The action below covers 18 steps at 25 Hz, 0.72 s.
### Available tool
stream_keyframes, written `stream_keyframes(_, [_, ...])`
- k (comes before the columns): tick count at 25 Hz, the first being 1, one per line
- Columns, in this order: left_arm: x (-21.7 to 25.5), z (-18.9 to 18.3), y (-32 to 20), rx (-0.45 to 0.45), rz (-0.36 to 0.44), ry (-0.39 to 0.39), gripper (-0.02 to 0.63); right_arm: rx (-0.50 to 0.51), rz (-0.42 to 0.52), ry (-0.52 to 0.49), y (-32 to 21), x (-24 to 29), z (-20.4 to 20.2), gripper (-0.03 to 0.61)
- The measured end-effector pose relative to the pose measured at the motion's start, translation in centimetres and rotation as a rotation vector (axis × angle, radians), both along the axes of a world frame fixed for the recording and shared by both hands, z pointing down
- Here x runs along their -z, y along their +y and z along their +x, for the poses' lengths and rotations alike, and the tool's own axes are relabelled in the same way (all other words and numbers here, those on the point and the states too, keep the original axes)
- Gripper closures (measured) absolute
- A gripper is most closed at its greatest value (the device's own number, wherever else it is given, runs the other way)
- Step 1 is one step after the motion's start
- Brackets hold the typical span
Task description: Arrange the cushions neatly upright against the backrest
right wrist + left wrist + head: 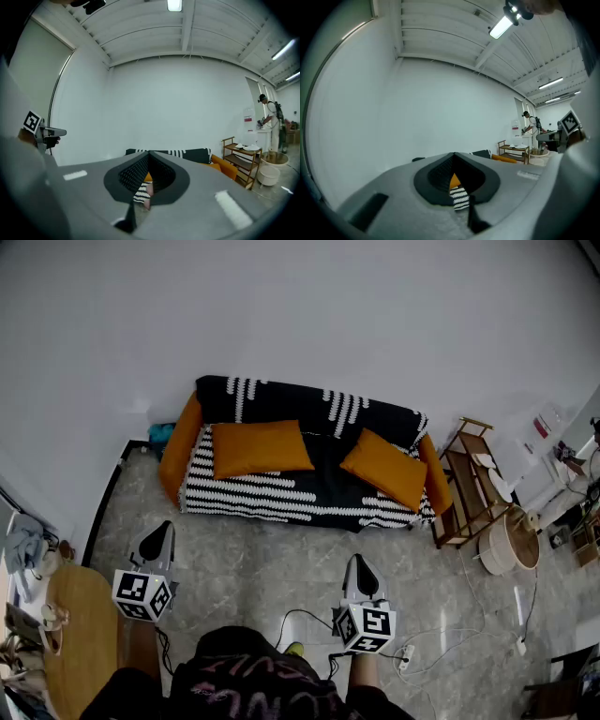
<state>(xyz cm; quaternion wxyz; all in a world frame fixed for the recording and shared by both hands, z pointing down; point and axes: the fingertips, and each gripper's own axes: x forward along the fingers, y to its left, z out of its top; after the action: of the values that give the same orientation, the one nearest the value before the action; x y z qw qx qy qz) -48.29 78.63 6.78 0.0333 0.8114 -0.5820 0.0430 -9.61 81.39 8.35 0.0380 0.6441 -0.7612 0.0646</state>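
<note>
Sofa: the sofa (281, 493) stands against the wall under a black-and-white throw, with both cushions on its seat.
Left cushion: the left cushion (261, 448), orange, sits square by the backrest (281, 395); I cannot tell whether it leans or lies flat.
Right cushion: the right cushion (384, 468), orange, is turned askew near the right armrest.
Left gripper: the left gripper (157, 532) has its jaws clenched on nothing, over the floor and well apart from the sofa.
Right gripper: the right gripper (360, 565) is likewise closed and empty.
Handling: probably light, soft and floppy, with woven fabric that should not slip.
Hold: pinch the top edge or an upper corner; a shallow bite may only tug the cover.
</note>
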Motion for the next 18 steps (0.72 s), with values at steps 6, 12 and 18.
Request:
stream_keyframes(6, [-0.4, -0.2, -0.3, -0.003, -0.006, -0.004, 0.615, 0.004, -0.004, 0.004, -0.2, -0.2, -0.4, 0.566])
stream_keyframes(12, [-1.0, 0.1, -0.3, -0.015, -0.015, 0.004, 0.615, -0.017, 0.009, 0.034, 0.0, -0.6, -0.5, 0.566])
stream_keyframes(18, [-1.4, -1.1, -0.2, -0.019, -0.018, 0.007, 0.615, -0.028, 0.007, 0.041, 0.2, -1.2, -1.6, 0.565])
